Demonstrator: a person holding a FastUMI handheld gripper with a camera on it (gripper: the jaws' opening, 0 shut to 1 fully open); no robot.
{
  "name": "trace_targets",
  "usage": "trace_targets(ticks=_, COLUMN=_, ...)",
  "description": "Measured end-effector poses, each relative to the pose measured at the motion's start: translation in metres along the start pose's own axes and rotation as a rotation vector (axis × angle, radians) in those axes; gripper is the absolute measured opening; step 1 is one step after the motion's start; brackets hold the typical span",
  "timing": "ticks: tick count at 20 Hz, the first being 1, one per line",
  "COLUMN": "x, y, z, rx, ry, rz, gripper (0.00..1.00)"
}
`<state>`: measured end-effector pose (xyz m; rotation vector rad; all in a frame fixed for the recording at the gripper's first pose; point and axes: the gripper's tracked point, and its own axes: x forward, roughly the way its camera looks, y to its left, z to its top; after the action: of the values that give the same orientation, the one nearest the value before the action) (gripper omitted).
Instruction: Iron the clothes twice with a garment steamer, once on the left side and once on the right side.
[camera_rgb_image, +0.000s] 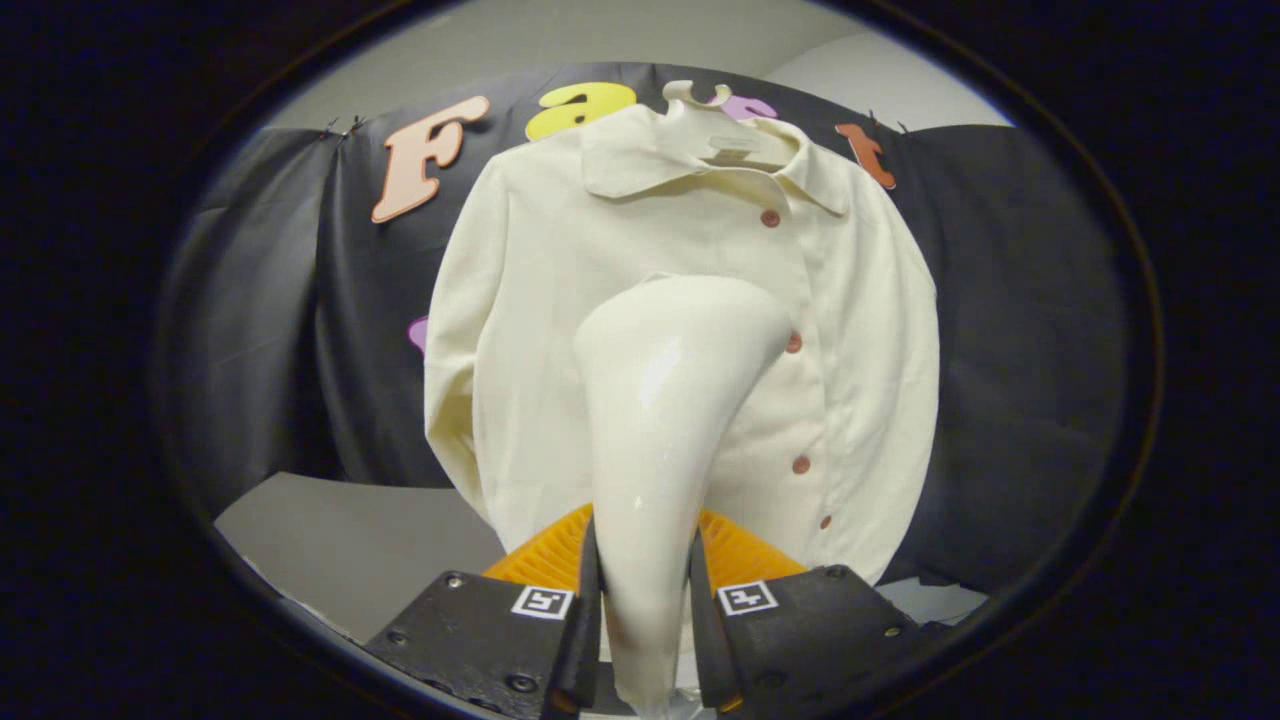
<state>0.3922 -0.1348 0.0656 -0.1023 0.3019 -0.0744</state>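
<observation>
Clamped by its handle between both fingers of the tool (645, 610), the garment steamer (665, 400) rises upright with its head tipped right toward the button placket of the shirt (520, 300), which hangs on a hanger (700, 110) just beyond.

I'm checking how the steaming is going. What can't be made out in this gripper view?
- Steamer head face: turned toward the shirt, so contact and steam are unclear.
- Shirt front behind the steamer: covered by its body.
- Steamer's lower handle: clamped in the gripper, cut off below.
</observation>
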Motion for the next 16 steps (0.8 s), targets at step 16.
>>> trace_targets(ticks=16, x=0.013, y=0.032, z=-0.157, rx=0.038, ry=0.187, rz=0.126, gripper=0.39)
